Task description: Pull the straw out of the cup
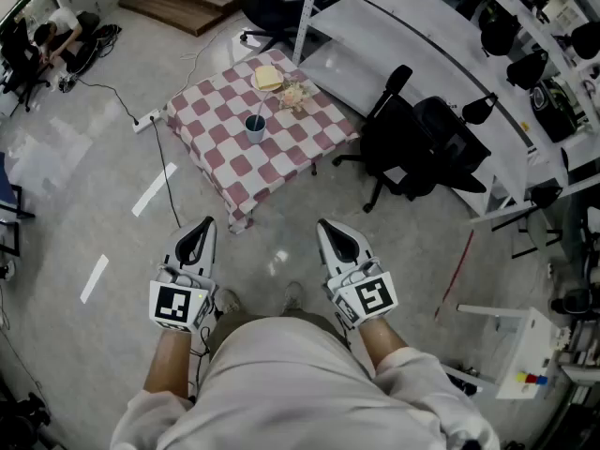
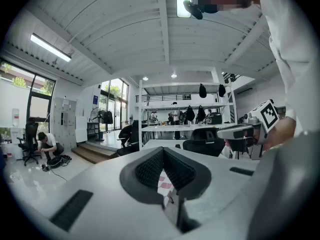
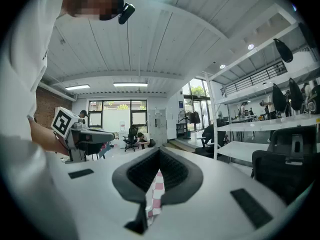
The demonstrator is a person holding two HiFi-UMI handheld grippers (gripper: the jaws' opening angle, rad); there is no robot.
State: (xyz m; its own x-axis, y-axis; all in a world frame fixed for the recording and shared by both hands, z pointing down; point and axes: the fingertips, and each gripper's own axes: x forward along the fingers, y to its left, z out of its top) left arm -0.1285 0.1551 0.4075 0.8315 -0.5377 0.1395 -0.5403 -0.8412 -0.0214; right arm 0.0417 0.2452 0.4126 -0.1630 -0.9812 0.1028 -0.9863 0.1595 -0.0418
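Observation:
In the head view a dark cup (image 1: pixel 255 128) with a thin straw (image 1: pixel 261 112) standing in it rests on a low table with a red-and-white checked cloth (image 1: pixel 230 162), far ahead of me. My left gripper (image 1: pixel 206 221) and right gripper (image 1: pixel 325 223) are held side by side near my waist, well short of the table, both pointing roughly level toward it. Both pairs of jaws meet at the tips with nothing between them, as the left gripper view (image 2: pixel 162 149) and the right gripper view (image 3: pixel 159 150) show. A strip of the checked cloth shows below each closed pair.
A yellow object (image 1: pixel 269 78) and a pale crumpled item (image 1: pixel 294 94) lie on the cloth behind the cup. Black office chairs (image 1: pixel 412 143) stand right of the table beside white benches (image 1: pixel 441 54). A power strip (image 1: pixel 145 120) with cable lies on the floor at left. A person (image 1: pixel 56 31) crouches at far left.

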